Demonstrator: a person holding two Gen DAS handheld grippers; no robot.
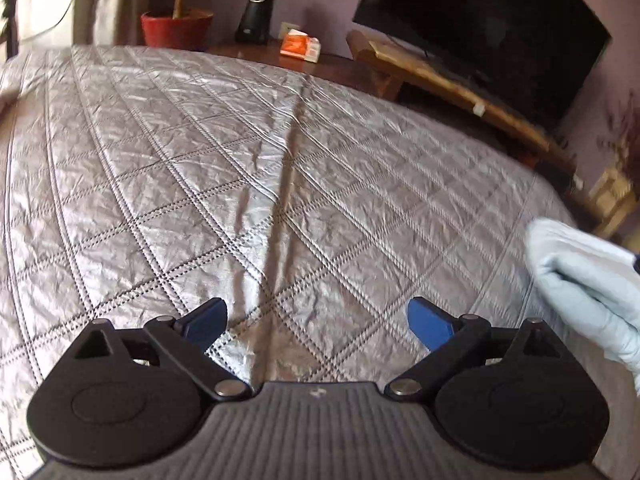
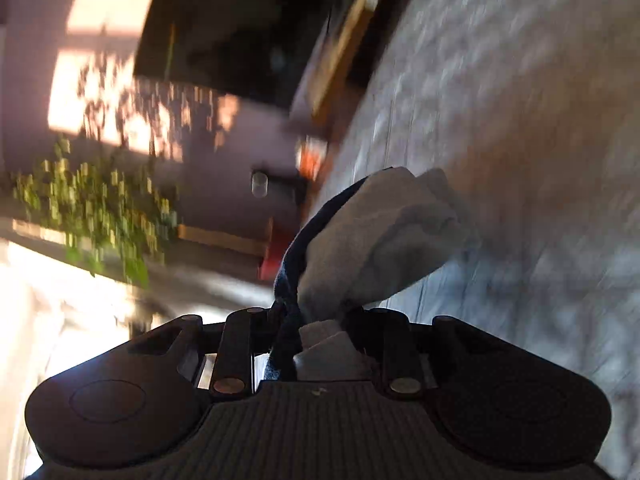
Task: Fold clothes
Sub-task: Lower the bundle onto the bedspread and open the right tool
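Pinching a soft, light bundle of pale blue cloth (image 2: 384, 236) with a dark trim, my right tool (image 2: 320, 320) is clamped on its bunched end above the bed (image 1: 240, 152). It droops limply; I'd take hems or corners. My left tool (image 1: 316, 320) stands apart, empty.

- Bedroom in a home.
- Bed with a silver-grey quilted bedspread (image 1: 208, 168) fills most of the left wrist view.
- Wooden furniture beyond the bed's far edge carries a red plant pot (image 1: 176, 30), a black speaker (image 1: 256, 12) and an orange-and-white box (image 1: 300, 46).
- Dark flat TV screen (image 1: 488, 40) on a wooden stand (image 1: 440, 76) past the bed's far right corner.
- Lilac walls, curtain (image 1: 108, 0) at far left.
- Leafy green houseplant (image 2: 92, 204) in the right wrist view, blurred, with sun patches on the wall.
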